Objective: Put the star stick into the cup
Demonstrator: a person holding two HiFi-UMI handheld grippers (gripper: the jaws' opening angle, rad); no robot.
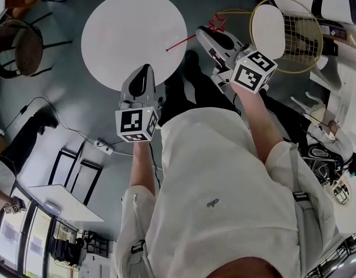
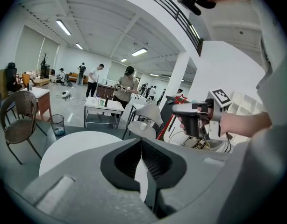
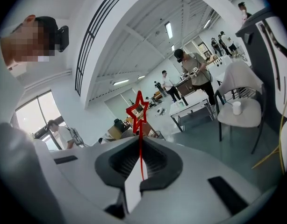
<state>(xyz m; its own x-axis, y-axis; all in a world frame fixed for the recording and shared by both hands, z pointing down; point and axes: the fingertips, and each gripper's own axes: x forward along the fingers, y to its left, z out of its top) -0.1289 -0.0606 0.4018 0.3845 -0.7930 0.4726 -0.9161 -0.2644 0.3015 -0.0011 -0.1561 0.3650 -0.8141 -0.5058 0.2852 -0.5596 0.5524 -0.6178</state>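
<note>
The star stick point(image 3: 138, 112) is bright red, a hollow outlined star on a thin red rod. The left gripper point(image 2: 141, 143) and right gripper point(image 3: 139, 146) are pale grey with black ribbed pads point(image 3: 121, 160). Each carries a white cube point(image 1: 253, 69) printed with black square markers. The round table point(image 1: 126, 33) is plain white against the dark blue-grey floor point(image 1: 68, 109). The cup point(image 3: 236, 108) is white, on a white chair seat point(image 3: 241, 119). The person's shirt point(image 1: 224, 178) is off-white. The wicker chair point(image 1: 18, 45) is brown.

no readable text, no numbers
</note>
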